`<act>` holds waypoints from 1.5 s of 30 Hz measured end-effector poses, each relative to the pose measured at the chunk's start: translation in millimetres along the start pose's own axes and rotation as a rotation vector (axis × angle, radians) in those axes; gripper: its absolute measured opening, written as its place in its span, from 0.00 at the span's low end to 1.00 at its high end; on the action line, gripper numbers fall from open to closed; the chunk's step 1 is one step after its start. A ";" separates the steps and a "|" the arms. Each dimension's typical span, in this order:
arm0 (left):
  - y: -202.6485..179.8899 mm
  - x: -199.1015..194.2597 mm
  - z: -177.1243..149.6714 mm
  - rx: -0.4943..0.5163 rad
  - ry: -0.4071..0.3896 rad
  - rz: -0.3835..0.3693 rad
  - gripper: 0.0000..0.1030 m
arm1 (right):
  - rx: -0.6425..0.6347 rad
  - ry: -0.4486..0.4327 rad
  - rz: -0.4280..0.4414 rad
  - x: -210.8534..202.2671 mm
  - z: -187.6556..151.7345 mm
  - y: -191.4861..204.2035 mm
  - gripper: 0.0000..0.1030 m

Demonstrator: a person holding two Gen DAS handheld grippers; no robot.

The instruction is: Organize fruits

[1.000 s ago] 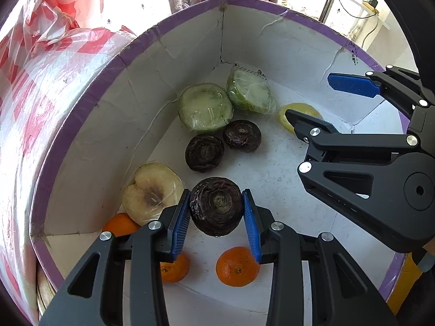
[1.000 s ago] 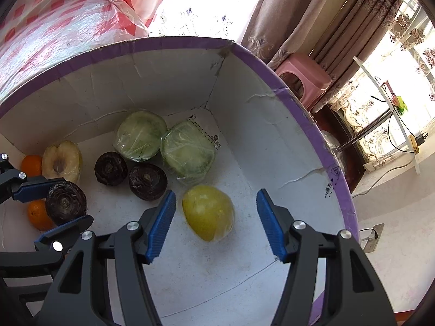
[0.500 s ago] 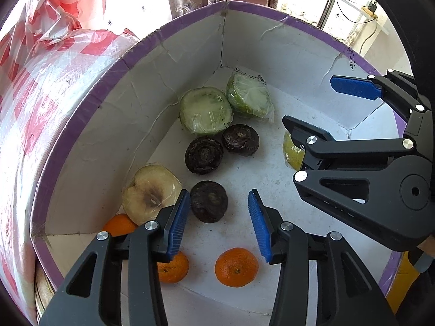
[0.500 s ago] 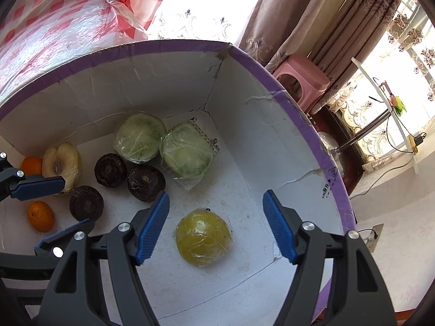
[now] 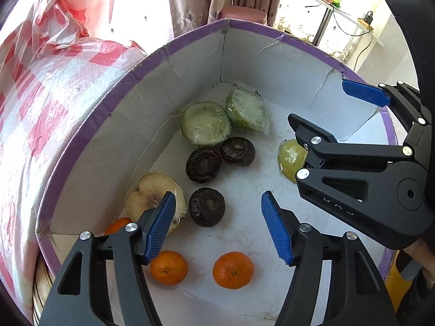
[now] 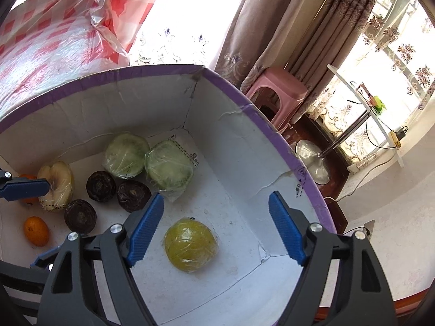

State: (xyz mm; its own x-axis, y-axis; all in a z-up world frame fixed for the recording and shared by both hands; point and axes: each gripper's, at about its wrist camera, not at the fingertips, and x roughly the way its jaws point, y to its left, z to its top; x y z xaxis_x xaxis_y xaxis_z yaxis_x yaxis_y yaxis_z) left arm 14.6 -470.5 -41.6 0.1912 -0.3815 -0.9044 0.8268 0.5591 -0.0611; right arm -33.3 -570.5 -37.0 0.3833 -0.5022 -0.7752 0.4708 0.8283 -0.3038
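Note:
A white cardboard box (image 5: 89, 146) with a purple rim holds the fruit. My left gripper (image 5: 216, 212) hangs over its near end, jaws opening, pads touching nothing. A dark round fruit (image 5: 207, 207) lies on the floor just beyond them. Two more dark fruits (image 5: 204, 165) sit behind it, then two wrapped green fruits (image 5: 205, 123). My right gripper (image 6: 216, 206) is likewise opening above a wrapped yellow fruit (image 6: 191, 244), which rests on the floor free of the pads. In the left wrist view the right gripper (image 5: 323, 106) partly hides that yellow fruit (image 5: 291, 157).
A wrapped pale apple half (image 5: 148, 198) and several oranges (image 5: 233, 269) lie at the box's near left end. A red-checked plastic bag (image 5: 40, 81) bulges against the box's left wall. A pink stool (image 6: 277, 92) and curtains stand beyond the far rim.
The left gripper has let go of the dark fruit, which now lies on the box floor. The yellow fruit has dropped from between the right jaws to the floor. Both pairs of jaws have widened.

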 end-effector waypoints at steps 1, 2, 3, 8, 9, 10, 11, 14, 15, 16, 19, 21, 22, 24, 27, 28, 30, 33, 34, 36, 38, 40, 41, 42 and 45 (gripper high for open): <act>0.6 -2.3 -0.1 -0.003 -0.007 -0.008 0.69 | 0.008 -0.008 -0.001 -3.4 -0.2 -0.4 0.77; 0.3 -4.5 0.4 -0.007 -0.014 -0.011 0.71 | 0.015 -0.019 -0.006 -7.8 -0.3 -0.7 0.77; 0.6 -6.7 0.4 -0.010 -0.020 -0.013 0.72 | 0.019 -0.029 -0.014 -12.3 -0.3 -1.5 0.77; 4.0 -17.6 -1.4 -0.026 -0.054 -0.027 0.80 | 0.056 -0.068 -0.036 -32.2 -3.6 -7.0 0.77; 4.6 -21.5 -2.0 -0.031 -0.064 -0.030 0.83 | 0.066 -0.076 -0.039 -36.6 -4.4 -8.8 0.77; 6.5 -22.8 -2.4 -0.036 -0.072 -0.036 0.84 | 0.072 -0.081 -0.040 -40.8 -5.3 -10.1 0.77; 6.2 -25.5 -1.7 -0.041 -0.082 -0.043 0.84 | 0.076 -0.086 -0.042 -44.9 -6.0 -11.2 0.77; 9.8 -36.3 -5.3 -0.054 -0.114 -0.053 0.85 | 0.095 -0.108 -0.040 -57.7 -7.4 -14.0 0.79; 11.8 -41.9 -7.7 -0.061 -0.131 -0.056 0.85 | 0.103 -0.117 -0.041 -62.6 -8.1 -14.9 0.79; 13.7 -47.9 -10.7 -0.066 -0.147 -0.059 0.85 | 0.112 -0.127 -0.042 -67.6 -8.9 -15.8 0.80; 20.9 -65.2 -20.1 -0.087 -0.194 -0.067 0.85 | 0.132 -0.150 -0.051 -81.2 -11.3 -17.3 0.82; 26.9 -77.1 -29.2 -0.113 -0.227 -0.074 0.85 | 0.146 -0.161 -0.046 -89.8 -15.1 -17.4 0.82; 30.0 -83.2 -34.3 -0.129 -0.240 -0.079 0.85 | 0.150 -0.163 -0.036 -92.8 -16.3 -16.3 0.82; 35.7 -91.2 -45.8 -0.153 -0.262 -0.089 0.85 | 0.148 -0.163 -0.039 -98.5 -20.3 -13.2 0.82; 41.8 -99.0 -62.5 -0.185 -0.274 -0.098 0.85 | 0.160 -0.175 -0.056 -107.7 -28.5 -9.5 0.82; 43.0 -100.5 -68.2 -0.190 -0.278 -0.100 0.85 | 0.169 -0.177 -0.056 -110.5 -32.2 -9.3 0.82; 44.2 -101.1 -77.1 -0.195 -0.289 -0.114 0.85 | 0.182 -0.175 -0.062 -113.8 -36.8 -9.3 0.82; 41.2 -100.4 -81.6 -0.185 -0.283 -0.108 0.86 | 0.175 -0.164 -0.054 -114.4 -42.0 -6.3 0.82; 39.2 -101.0 -82.7 -0.176 -0.286 -0.093 0.86 | 0.177 -0.161 -0.051 -113.9 -43.0 -6.0 0.82; 34.0 -101.7 -81.8 -0.151 -0.288 -0.068 0.86 | 0.176 -0.153 -0.041 -112.4 -44.4 -5.8 0.82; 30.2 -100.5 -82.1 -0.134 -0.285 -0.050 0.86 | 0.181 -0.151 -0.036 -111.4 -44.9 -4.8 0.82; 28.3 -99.0 -82.4 -0.123 -0.279 -0.051 0.86 | 0.182 -0.150 -0.030 -110.2 -43.6 -4.1 0.82; 28.3 -98.8 -82.6 -0.122 -0.279 -0.051 0.87 | 0.183 -0.153 -0.029 -110.0 -43.2 -4.3 0.82; 29.0 -98.7 -82.6 -0.125 -0.279 -0.053 0.87 | 0.185 -0.154 -0.027 -110.1 -42.6 -3.6 0.82; 34.5 -98.9 -83.1 -0.150 -0.282 -0.075 0.87 | 0.184 -0.155 -0.027 -110.1 -42.0 -3.9 0.82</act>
State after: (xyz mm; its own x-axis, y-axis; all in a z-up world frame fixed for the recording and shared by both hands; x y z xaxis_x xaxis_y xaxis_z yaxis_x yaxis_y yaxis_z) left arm -19.8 -352.3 10.6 0.2886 -0.6031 -0.7437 0.7612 0.6157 -0.2038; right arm -110.7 -508.0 26.3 0.4794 -0.5675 -0.6694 0.6137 0.7620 -0.2065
